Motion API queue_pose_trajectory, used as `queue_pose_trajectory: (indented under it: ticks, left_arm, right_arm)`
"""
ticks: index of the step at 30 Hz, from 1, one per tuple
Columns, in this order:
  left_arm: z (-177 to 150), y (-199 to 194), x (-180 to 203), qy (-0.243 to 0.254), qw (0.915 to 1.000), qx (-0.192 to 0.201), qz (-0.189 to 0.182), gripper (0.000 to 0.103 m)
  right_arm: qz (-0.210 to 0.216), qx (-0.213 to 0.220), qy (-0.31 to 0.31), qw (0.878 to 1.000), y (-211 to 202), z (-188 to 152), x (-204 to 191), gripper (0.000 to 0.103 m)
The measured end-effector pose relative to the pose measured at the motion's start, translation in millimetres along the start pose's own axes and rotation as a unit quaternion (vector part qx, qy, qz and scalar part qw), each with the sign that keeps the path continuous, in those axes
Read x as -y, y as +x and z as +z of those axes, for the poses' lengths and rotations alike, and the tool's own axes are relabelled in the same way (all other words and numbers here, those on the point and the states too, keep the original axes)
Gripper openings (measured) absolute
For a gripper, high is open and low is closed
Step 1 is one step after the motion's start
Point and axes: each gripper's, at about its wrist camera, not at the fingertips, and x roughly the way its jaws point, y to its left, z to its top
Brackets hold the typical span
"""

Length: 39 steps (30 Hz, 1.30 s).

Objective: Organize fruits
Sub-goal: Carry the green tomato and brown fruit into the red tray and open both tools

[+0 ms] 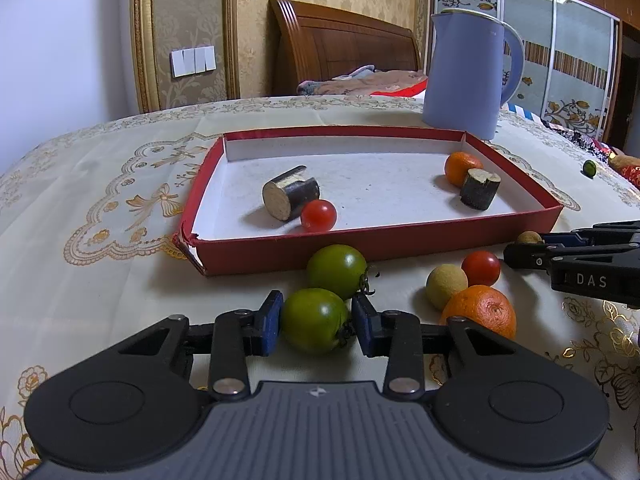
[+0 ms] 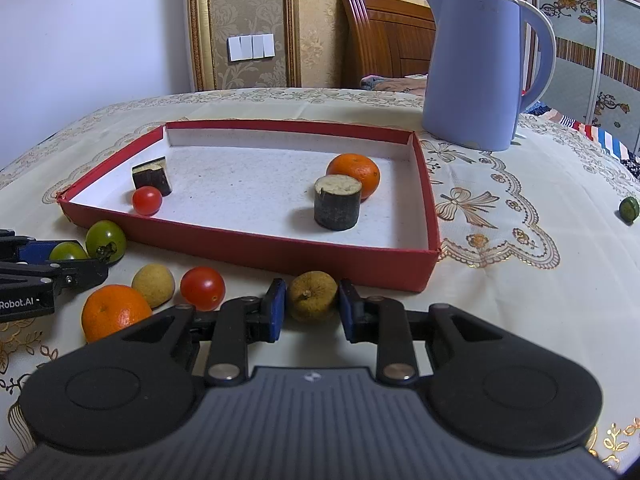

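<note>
Fruit lay scattered along the near wall of the red tray (image 1: 420,240) on the cloth-covered counter (image 1: 100,208). My left gripper (image 1: 316,322) sat low in the centre of the left wrist view, its blue pads on either side of a green tomato (image 1: 314,320); the left pad touched the skin, the right one stood just beside the stem, so I could not tell whether it was clamped or merely closing in. A second green tomato (image 1: 337,272) rested just above it, against the tray wall. To the lower right lay an orange (image 1: 482,312), a pale longan (image 1: 446,286) and a red cherry tomato (image 1: 481,268), close together.

My right gripper (image 2: 312,308) stood in the lower centre of the right wrist view, pads spread around a brownish longan (image 2: 313,296) that sat on the cloth just before the tray's near wall; small gaps showed on both sides, so the jaws were released.

Inside the tray, one dark cane piece (image 1: 290,198) lay on its side touching a cherry tomato (image 1: 318,215) at centre left, and another cane piece (image 2: 338,202) stood upright against a mandarin (image 2: 354,174) toward the right. A blue kettle (image 2: 480,68) stood beyond the tray at upper right, and a small green fruit (image 2: 629,209) lay well apart at the right edge.
</note>
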Motion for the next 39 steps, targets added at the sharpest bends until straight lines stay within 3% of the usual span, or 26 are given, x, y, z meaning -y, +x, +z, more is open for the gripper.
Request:
queue_pose_trajectory:
  ticks: [18,25,39]
  left_arm:
    - [-1,-9,-11,-0.035,0.9992,0.018,-0.005,0.034]
    - [-4,-23,-13,-0.041,0.9975,0.055,-0.016,0.034]
    - [12,-18,-4,-0.046,0.9979,0.041,-0.018,0.033]
  right_arm:
    - [-0.003,0.007,0.019,1.0,-3,-1,6,0.027]
    - [-0.009,0.019,0.029,0.999,-7,-2,8,0.027]
    - [-0.014,0.027,0.039,0.999,-9,-2,12,0.027]
